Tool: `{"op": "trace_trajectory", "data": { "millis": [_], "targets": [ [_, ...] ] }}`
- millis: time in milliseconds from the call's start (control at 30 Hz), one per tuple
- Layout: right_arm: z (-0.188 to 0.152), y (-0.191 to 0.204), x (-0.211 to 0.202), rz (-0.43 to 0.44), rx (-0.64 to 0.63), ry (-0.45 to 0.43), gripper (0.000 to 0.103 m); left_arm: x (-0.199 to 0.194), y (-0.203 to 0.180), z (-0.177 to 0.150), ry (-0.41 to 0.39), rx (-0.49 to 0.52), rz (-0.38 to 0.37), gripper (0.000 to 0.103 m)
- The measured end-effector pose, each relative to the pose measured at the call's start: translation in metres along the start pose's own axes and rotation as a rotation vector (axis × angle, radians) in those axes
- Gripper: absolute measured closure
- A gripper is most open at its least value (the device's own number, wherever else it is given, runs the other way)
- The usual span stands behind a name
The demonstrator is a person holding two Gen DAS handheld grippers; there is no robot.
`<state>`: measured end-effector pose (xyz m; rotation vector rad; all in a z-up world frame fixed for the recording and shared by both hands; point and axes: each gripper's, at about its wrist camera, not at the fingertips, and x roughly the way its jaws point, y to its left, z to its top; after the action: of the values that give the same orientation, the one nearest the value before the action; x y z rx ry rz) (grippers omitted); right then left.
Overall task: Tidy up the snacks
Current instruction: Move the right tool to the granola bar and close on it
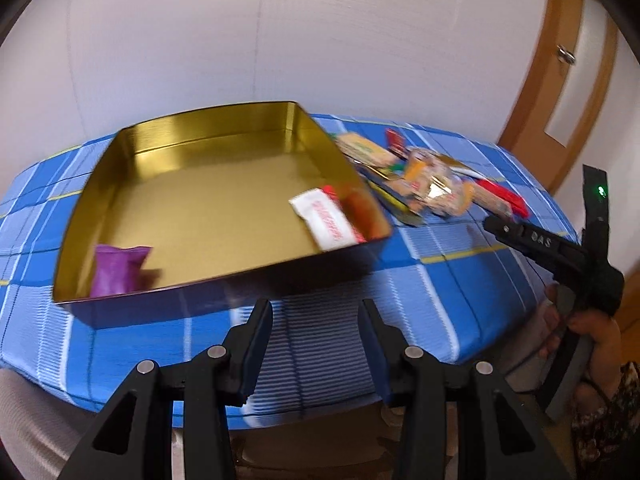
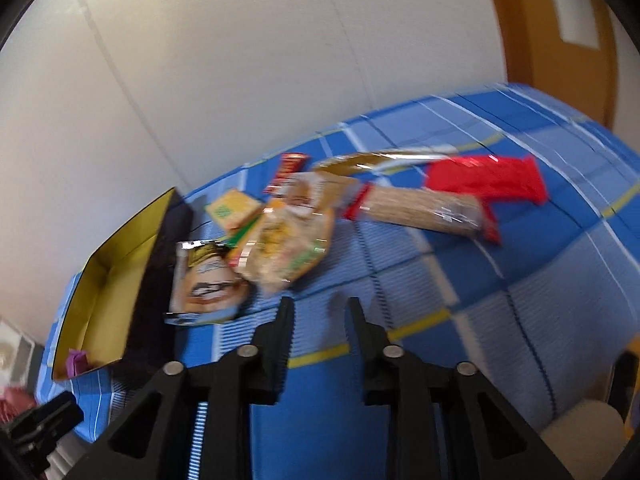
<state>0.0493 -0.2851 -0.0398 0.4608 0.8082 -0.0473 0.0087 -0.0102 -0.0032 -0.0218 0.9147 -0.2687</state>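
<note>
Left gripper (image 1: 318,312): jaws spread wide, nothing between them, touching nothing; it hangs above the near edge of the counter (image 1: 440,280), which wears a blue checked cloth
Right gripper (image 2: 320,308): jaws parted with a clear gap, nothing held; it hangs over the cloth just short of the snack pile
Tin (image 1: 208,204): one shallow box, gold inside and dark outside, lying just ahead of the left gripper and slightly to its left; in the right wrist view it sits well off to the left
Snacks in the tin: three that can be told, a purple packet (image 1: 118,270) in the near left corner, a white packet with red lettering (image 1: 326,220) by the right wall, and a red and orange one (image 1: 352,204) touching it
Snack pile (image 2: 288,236): loose on the cloth right of the tin, straight ahead of the right gripper; packets overlap and the blur blocks an exact count
Pile, told apart: a cracker sleeve with red ends (image 2: 424,210), a red packet (image 2: 486,178), a yellow box (image 2: 232,208), a blue-edged bag (image 2: 206,284) nearest the tin
Right hand (image 1: 588,328): seen from the left wrist camera at the right edge, gripping the handle
</note>
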Motion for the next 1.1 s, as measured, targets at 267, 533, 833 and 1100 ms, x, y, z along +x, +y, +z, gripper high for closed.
{"op": "trace_trajectory", "data": {
  "millis": [267,533,833,1100],
  "targets": [
    [-0.002,-0.036,-0.006,-0.011,0.157,0.003,0.061,0.015,-0.024,-0.004,0.04,0.074,-0.039,0.058],
    [0.044,-0.043,0.007,-0.061,0.077,-0.019,0.056,0.021,-0.026,-0.001,0.055,0.07,-0.047,0.058],
    [0.088,-0.036,0.044,-0.109,-0.095,0.022,0.041,0.02,-0.029,0.002,0.046,0.08,-0.051,0.057],
    [0.07,-0.043,0.056,-0.089,-0.095,0.105,0.054,0.022,-0.03,0.008,0.041,0.073,-0.063,0.057]
  ]
}}
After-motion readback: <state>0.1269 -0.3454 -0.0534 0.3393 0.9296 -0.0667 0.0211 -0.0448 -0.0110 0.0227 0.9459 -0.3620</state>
